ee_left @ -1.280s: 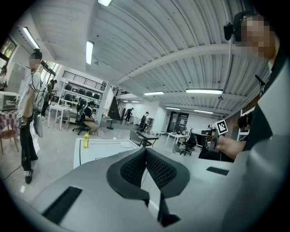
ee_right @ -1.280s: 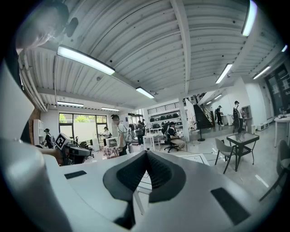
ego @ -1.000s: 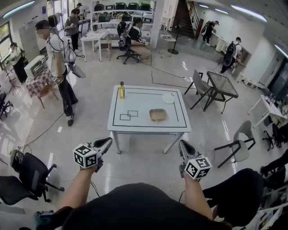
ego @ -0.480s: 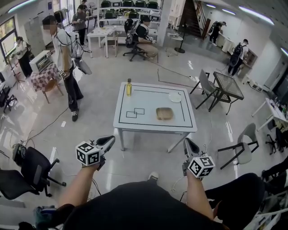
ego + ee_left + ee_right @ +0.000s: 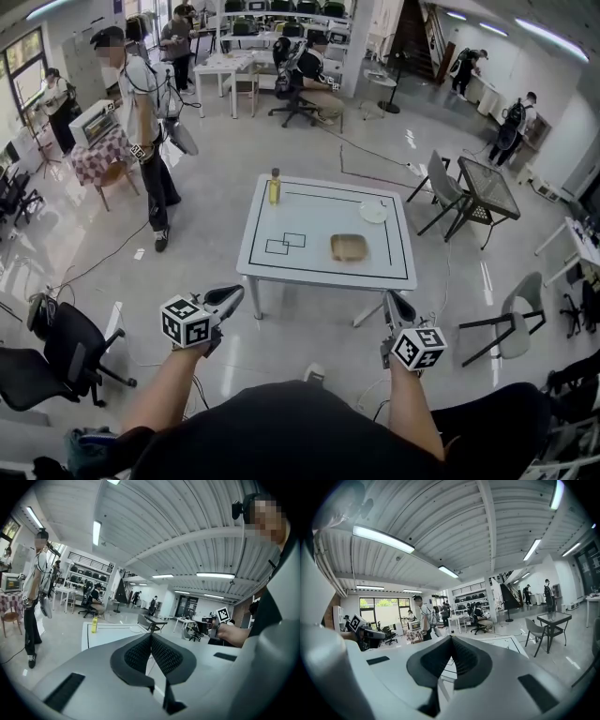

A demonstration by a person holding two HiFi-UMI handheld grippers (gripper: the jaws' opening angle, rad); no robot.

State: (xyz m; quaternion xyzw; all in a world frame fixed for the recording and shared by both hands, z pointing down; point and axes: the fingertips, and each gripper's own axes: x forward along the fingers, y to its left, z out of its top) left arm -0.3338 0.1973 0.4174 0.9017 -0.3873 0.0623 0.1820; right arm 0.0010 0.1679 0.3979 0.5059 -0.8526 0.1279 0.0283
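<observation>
Both grippers are held in the air over the floor, a short way before a white table (image 5: 267, 265) with black lines. My left gripper (image 5: 232, 295) is shut and holds nothing; its jaws (image 5: 150, 635) meet at the tips. My right gripper (image 5: 390, 300) is likewise shut and empty, with its jaws (image 5: 451, 638) closed together. On the table stand a yellow bottle (image 5: 275, 187) at the far left, a white plate (image 5: 373, 213) at the far right and a brown tray (image 5: 349, 247) near the middle. The bottle (image 5: 94, 624) also shows in the left gripper view.
A person (image 5: 141, 103) stands left of the table. A black office chair (image 5: 66, 352) is on my near left. Grey chairs (image 5: 442, 192) and a small dark table (image 5: 492, 186) stand to the right, and another chair (image 5: 506, 323) is nearer. Desks and seated people fill the back.
The table has come closer and sits lower in the head view as I walk towards it. Both grippers stay shut, held at much the same height.
</observation>
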